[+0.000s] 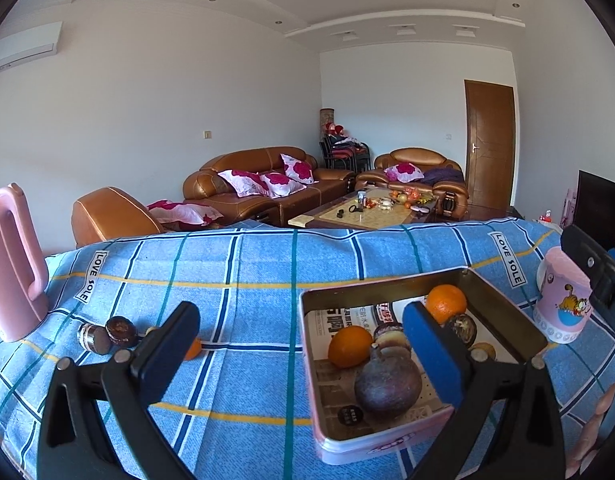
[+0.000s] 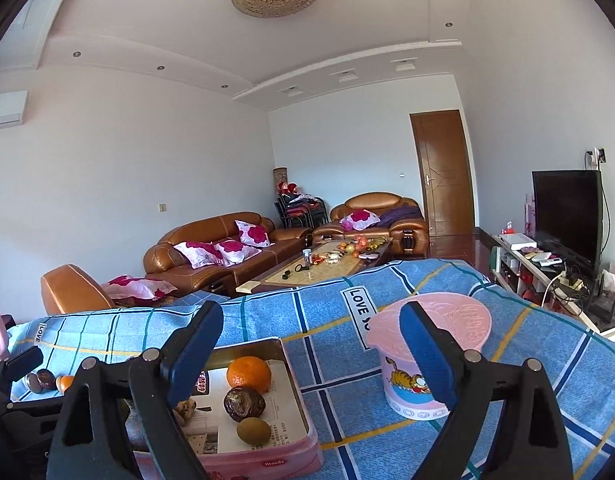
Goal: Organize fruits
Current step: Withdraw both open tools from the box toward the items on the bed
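A pink tin box [image 1: 313,368] lined with newspaper holds two oranges [image 1: 349,346], a big purple fruit [image 1: 387,384] and darker fruits. My left gripper [image 1: 303,340] hangs open above the tin's left edge, gripping nothing. On the cloth to its left lie a dark fruit [image 1: 121,330], a brown round piece [image 1: 93,338] and an orange [image 1: 193,350] half hidden by the left finger. In the right wrist view the tin [image 2: 267,454] shows an orange [image 2: 248,374], a dark fruit [image 2: 243,404] and a kiwi [image 2: 253,430]. My right gripper [image 2: 311,354] is open and empty, over the tin's right side.
A pink cartoon cup [image 2: 403,380] stands right of the tin, behind my right finger. A pink kettle [image 1: 11,272] stands at the far left. The blue checked cloth [image 1: 247,264] covers the table. Sofas, a coffee table and a TV stand lie beyond.
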`<state>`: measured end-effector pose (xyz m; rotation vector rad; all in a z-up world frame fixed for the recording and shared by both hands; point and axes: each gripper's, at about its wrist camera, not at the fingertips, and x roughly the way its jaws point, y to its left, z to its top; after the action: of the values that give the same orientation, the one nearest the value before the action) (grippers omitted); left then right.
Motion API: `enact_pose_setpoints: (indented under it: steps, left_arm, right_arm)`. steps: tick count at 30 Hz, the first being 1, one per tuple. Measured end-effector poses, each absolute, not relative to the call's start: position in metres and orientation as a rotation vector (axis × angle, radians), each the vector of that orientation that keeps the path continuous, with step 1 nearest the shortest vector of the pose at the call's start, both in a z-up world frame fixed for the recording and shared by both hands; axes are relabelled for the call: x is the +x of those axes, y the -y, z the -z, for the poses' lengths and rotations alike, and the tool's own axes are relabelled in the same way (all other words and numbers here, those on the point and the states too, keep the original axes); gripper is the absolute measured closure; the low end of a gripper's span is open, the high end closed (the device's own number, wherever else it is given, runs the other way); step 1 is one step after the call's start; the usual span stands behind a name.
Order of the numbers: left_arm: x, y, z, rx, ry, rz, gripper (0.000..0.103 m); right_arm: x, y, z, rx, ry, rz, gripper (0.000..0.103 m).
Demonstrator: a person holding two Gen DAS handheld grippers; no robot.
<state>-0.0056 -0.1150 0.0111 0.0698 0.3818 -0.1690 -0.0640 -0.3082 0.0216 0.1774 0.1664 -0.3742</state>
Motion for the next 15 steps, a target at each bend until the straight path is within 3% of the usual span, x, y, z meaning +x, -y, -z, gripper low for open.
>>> enact_pose_setpoints:
  steps: [15]
  left_arm:
    - [-0.001, 0.061, -0.01, 0.119, -0.374, 0.092, 0.0]
  right_arm:
    - [-0.053, 0.261, -0.017, 0.174, -0.241, 0.367, 0.012]
